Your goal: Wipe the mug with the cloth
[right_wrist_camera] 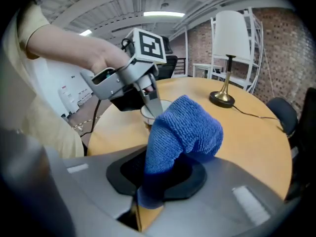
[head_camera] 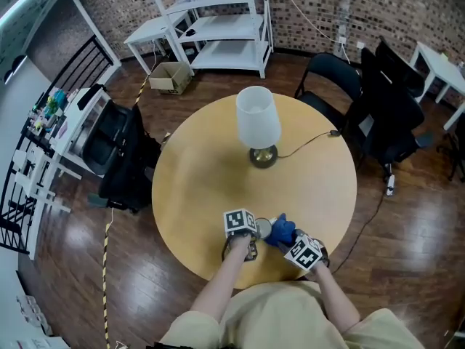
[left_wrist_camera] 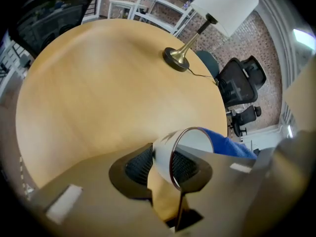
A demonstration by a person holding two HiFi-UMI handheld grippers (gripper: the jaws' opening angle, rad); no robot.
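L gripper [left_wrist_camera: 163, 166] closed narrowly on rim wall of white mug [left_wrist_camera: 161, 157], 1 jaw inside, 1 outside, mug tilted over round wooden counter [head_camera: 203, 173] near front edge, R gripper [right_wrist_camera: 159, 173] clamped on bunched blue cloth [right_wrist_camera: 182, 132], cloth just beside mug's mouth, lamp [head_camera: 258, 122] mid-counter, well apart

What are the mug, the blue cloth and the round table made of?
The mug looks like glazed ceramic: white, smooth and glossy, with a thin dark rim. The cloth seems to be microfibre or terry: blue, with a looped, fuzzy pile and soft folds. The table has a pale, matte wood-tone top without clear grain, so it could be laminate or veneer rather than solid wood.
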